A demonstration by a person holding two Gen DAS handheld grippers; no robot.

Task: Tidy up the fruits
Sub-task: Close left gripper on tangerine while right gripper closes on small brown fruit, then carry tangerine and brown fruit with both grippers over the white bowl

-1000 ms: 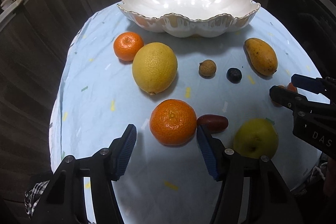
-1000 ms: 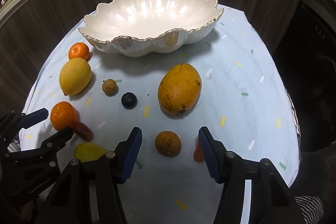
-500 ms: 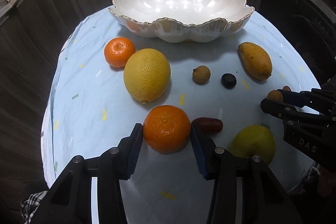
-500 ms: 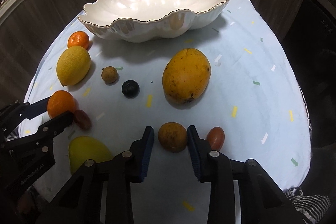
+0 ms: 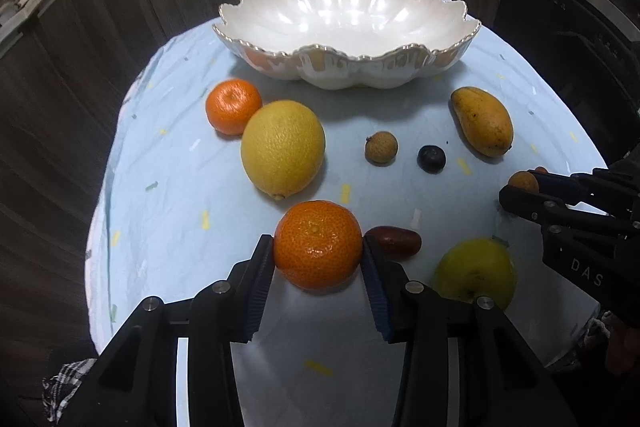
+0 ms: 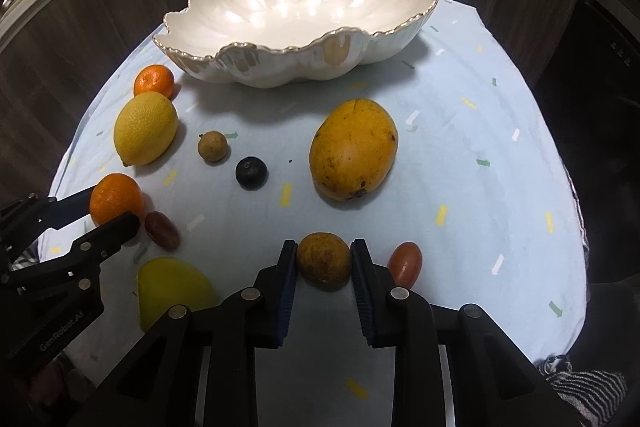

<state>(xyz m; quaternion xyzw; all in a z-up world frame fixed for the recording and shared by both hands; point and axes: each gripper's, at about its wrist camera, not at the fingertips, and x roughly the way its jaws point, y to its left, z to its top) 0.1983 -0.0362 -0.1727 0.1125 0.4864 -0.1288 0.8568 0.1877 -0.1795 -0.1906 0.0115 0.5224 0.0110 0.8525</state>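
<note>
My left gripper (image 5: pixel 318 245) has its blue pads against both sides of a large orange mandarin (image 5: pixel 316 227) on the pale blue cloth, and its jaws are closing on it. My right gripper (image 6: pixel 324 246) grips a small brown round fruit (image 6: pixel 323 261) near the front edge, its jaws likewise closing. Each gripper shows in the other's view: the left gripper (image 6: pixel 114 207) around the mandarin, the right gripper (image 5: pixel 518 185) around the brown fruit. The white scalloped bowl (image 5: pixel 344 53) stands empty at the back of the table.
On the cloth lie a lemon (image 5: pixel 282 149), a smaller mandarin (image 5: pixel 233 105), a mango (image 6: pixel 354 149), a longan (image 5: pixel 381 147), a dark berry (image 5: pixel 431 159), a dark red date (image 5: pixel 394 241), a yellow-green fruit (image 5: pixel 474 275) and a small red fruit (image 6: pixel 405 259). Dark wooden panels surround the round table.
Both grippers' jaws have drawn in from wide apart until the pads meet the fruit, the left on the mandarin, the right on the brown fruit. Neither fruit has left the cloth.
</note>
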